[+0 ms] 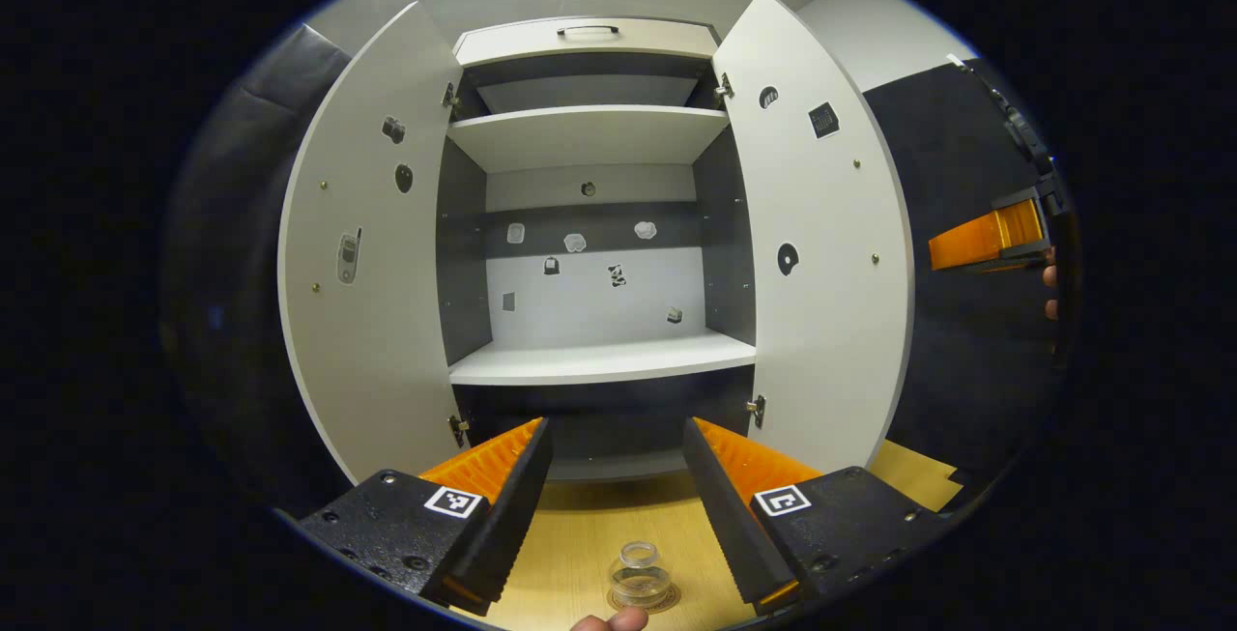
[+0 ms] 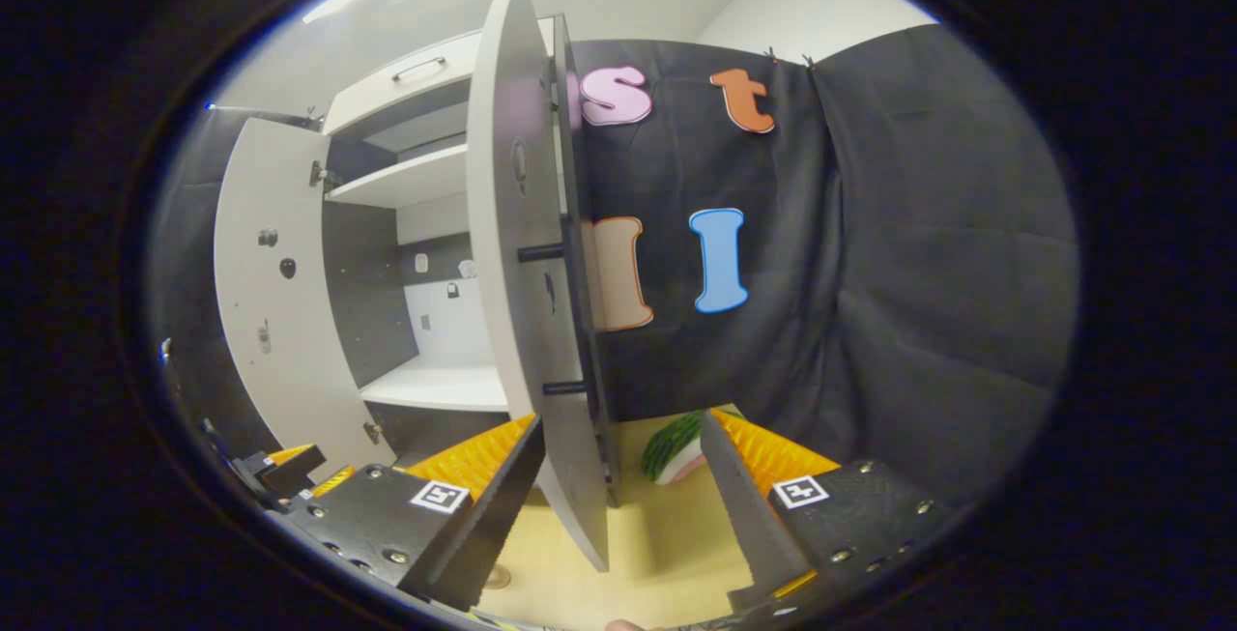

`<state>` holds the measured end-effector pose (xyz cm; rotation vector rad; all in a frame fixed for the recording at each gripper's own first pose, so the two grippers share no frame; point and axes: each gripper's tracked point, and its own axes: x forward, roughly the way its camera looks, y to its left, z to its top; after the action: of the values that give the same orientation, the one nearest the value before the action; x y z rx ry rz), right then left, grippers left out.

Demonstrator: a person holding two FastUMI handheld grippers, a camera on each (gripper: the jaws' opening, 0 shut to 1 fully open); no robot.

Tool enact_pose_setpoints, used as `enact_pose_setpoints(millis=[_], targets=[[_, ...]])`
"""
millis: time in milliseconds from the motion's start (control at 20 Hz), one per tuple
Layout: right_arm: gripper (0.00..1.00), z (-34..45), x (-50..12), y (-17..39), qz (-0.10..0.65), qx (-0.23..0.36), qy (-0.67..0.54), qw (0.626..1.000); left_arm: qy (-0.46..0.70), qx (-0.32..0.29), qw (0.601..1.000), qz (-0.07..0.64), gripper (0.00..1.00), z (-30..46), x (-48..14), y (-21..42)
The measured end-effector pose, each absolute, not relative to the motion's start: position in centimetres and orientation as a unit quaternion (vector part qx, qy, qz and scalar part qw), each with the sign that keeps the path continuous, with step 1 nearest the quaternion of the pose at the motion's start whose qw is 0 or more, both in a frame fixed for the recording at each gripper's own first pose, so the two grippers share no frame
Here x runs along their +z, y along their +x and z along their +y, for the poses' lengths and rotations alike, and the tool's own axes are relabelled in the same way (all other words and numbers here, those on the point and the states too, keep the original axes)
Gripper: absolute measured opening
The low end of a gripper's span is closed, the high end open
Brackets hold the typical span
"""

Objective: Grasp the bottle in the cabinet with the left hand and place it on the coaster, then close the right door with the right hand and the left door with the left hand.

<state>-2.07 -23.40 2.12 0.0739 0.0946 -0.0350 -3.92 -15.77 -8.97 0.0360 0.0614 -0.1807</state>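
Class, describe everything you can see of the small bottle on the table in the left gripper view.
The bottle is a small, squat jar of clear glass or plastic with a round open neck and no lid visible. It stands upright on a round coaster on the light wooden table, in front of the open cabinet. It sits between the open left gripper's fingers, touching neither.

The bottle (image 1: 640, 573) is clear, glossy glass or plastic. The cabinet (image 1: 589, 136) doors look smooth and matt; the table (image 1: 580, 544) is pale wood.
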Motion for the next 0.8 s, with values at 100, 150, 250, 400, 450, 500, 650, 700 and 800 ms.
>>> enact_pose_setpoints(millis=[100, 150, 250, 400, 450, 500, 650, 700, 800], targets=[[0.98, -23.5, 2.0, -0.9, 0.05, -0.006, 0.036, 0.998, 0.021, -0.081, 0.996, 0.026, 0.87, -14.8, -8.2, -3.7], [0.97, -23.4, 2.0, -0.4, 0.049, 0.003, 0.036, 0.998, 0.021, -0.076, 0.997, 0.024, 0.87, -14.5, -8.0, -3.7], [0.99, -23.4, 1.7, 0.5, 0.051, 0.008, 0.029, 0.998, 0.023, -0.063, 0.997, 0.025, 0.87, -13.5, -7.7, -3.7], [0.99, -23.1, 2.0, 1.0, 0.044, 0.021, 0.029, 0.998, 0.02, -0.048, 0.998, 0.036, 0.87, -12.6, -8.2, -3.8], [0.98, -23.2, 1.9, 1.1, 0.044, 0.022, 0.027, 0.998, 0.017, -0.045, 0.998, 0.041, 0.87, -12.5, -8.4, -3.9], [0.96, -23.3, 2.0, 1.2, 0.042, 0.023, 0.025, 0.999, 0.014, -0.042, 0.998, 0.044, 0.87, -12.3, -8.5, -3.9], [0.98, -22.9, 2.0, 1.6, 0.038, 0.032, 0.022, 0.999, 0.013, -0.034, 0.998, 0.048, 0.87, -12.0, -8.6, -3.8], [0.96, -22.8, 2.1, 1.5, 0.038, 0.035, 0.019, 0.998, 0.014, -0.033, 0.998, 0.048, 0.87, -11.9, -8.6, -3.8], [0.96, -22.7, 2.2, 1.5, 0.037, 0.04, 0.013, 0.998, 0.016, -0.034, 0.998, 0.051, 0.87, -12.0, -8.8, -3.9]])
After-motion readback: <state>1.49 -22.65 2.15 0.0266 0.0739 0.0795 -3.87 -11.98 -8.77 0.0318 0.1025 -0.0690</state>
